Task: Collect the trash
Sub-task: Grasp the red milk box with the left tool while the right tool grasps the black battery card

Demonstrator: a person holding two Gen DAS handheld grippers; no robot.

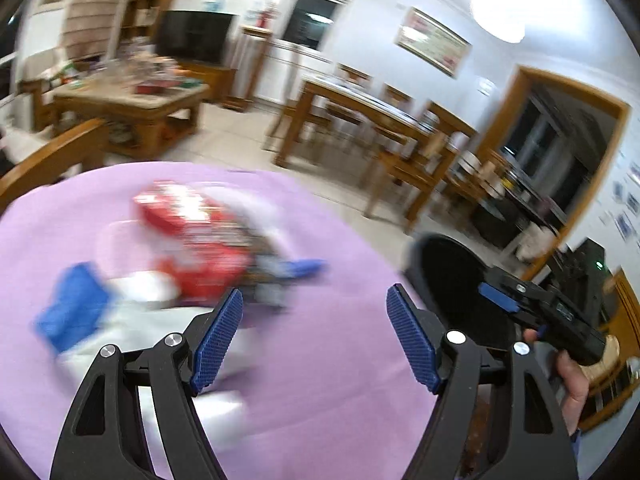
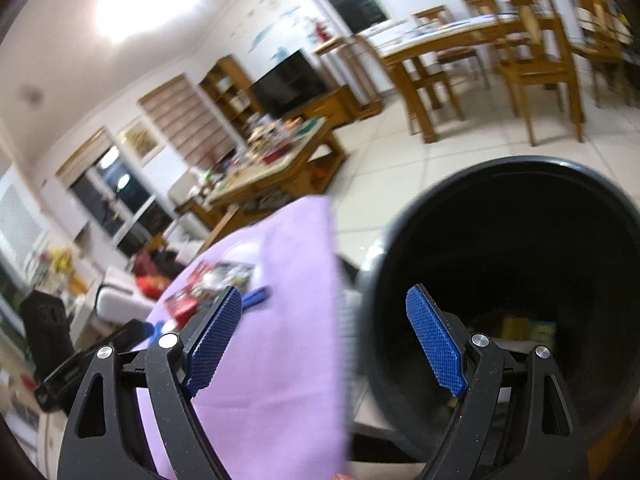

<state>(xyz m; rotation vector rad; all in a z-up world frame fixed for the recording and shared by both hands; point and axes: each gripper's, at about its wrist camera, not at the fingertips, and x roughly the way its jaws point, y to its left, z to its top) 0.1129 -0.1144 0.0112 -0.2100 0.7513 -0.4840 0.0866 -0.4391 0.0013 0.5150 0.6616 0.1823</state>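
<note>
Our left gripper (image 1: 314, 334) is wide open and holds nothing. The red wrapper (image 1: 196, 248) lies just ahead, a bit left, on the purple worktop (image 1: 320, 400). Our right gripper (image 2: 324, 338), empty too, points at the black bin (image 2: 500, 184).

Crumpled red-and-white wrappers (image 1: 192, 240) pile up on the lilac cloth-covered table (image 1: 304, 360); the round black plastic bin (image 2: 520, 248) sits just beside its right edge.

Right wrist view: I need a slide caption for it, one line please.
Open right tool hangs between the purple cloth with its wrappers and the black bin.
</note>
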